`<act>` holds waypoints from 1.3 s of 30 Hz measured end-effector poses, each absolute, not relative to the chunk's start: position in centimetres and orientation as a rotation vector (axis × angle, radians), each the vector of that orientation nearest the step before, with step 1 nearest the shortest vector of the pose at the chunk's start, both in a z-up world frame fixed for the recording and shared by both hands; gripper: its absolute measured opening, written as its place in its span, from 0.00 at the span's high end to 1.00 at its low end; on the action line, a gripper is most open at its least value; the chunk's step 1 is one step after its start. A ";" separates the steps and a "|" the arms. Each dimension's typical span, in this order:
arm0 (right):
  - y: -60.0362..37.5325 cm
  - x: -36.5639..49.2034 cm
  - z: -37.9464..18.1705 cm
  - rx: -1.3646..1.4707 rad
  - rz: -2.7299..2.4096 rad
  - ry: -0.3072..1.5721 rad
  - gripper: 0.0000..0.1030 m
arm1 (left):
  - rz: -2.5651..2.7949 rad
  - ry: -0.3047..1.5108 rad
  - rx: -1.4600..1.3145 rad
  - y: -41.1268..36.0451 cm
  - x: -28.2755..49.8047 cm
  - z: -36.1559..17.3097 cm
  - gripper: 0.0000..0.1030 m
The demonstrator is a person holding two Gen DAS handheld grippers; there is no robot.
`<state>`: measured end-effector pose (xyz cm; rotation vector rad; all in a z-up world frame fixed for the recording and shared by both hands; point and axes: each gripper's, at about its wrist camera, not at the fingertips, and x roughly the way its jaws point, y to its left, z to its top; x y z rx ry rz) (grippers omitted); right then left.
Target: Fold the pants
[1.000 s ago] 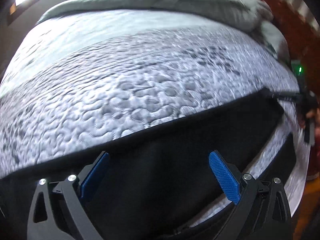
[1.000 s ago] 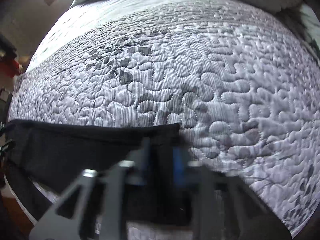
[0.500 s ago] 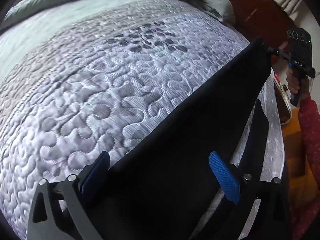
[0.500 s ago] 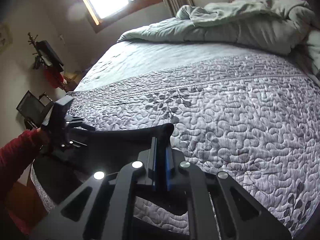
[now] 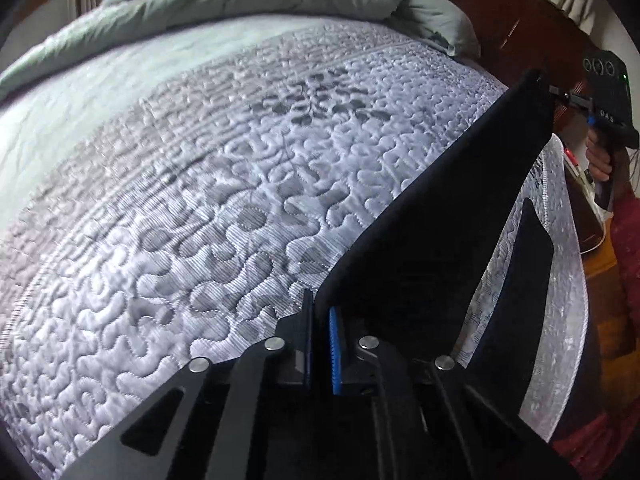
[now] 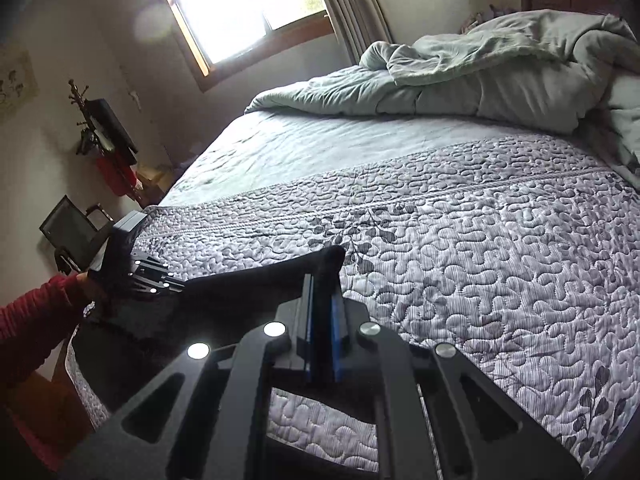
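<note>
The black pants (image 5: 432,240) hang stretched between my two grippers above the near edge of the bed. My left gripper (image 5: 319,312) is shut on one corner of the pants; the cloth runs up to the right to my right gripper (image 5: 560,96), also shut on it. In the right wrist view my right gripper (image 6: 322,280) is shut on the pants (image 6: 248,288), which stretch left to my left gripper (image 6: 176,284). A lower part of the pants (image 5: 516,304) hangs over the bed's edge.
The bed carries a grey quilted cover (image 6: 480,248) with a leaf pattern. A crumpled green duvet (image 6: 500,68) lies at the far end. A window (image 6: 248,4), a coat rack (image 6: 100,128) and a chair (image 6: 72,232) stand at the left wall. A dark wooden headboard (image 5: 500,20) is at right.
My left gripper has shut on the pants; it was open before. Both grippers have lifted, and the pants have risen off the cover and are stretched taut.
</note>
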<state>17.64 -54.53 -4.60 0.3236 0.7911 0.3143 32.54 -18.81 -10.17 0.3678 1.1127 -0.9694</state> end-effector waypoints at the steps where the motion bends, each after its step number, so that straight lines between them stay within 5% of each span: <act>1: -54.5 17.2 -4.4 0.319 0.303 0.787 0.94 | -0.952 1.083 0.370 -18.6 31.8 -9.4 0.94; 6: -54.1 13.9 -4.7 0.266 0.243 0.781 0.94 | -0.794 0.877 0.380 -17.4 23.7 -5.2 0.94; 12: -52.0 8.2 -8.2 0.214 0.183 0.817 0.94 | -0.643 0.721 0.558 -17.8 11.3 -6.8 0.94; 24: -49.5 -0.9 -16.8 0.270 0.067 1.052 0.90 | -0.549 0.789 0.610 -17.9 3.4 -15.5 0.93; 27: -49.5 -2.2 -17.1 0.356 0.054 1.084 0.75 | -0.534 0.820 0.581 -17.2 3.9 -16.4 0.92; 29: -49.5 -3.1 -16.3 0.446 0.061 1.062 0.54 | -0.525 0.842 0.544 -17.1 4.4 -16.3 0.92; 39: -48.7 -0.8 -18.3 0.913 0.147 1.094 0.44 | -0.511 0.906 0.483 -16.8 5.3 -16.0 0.90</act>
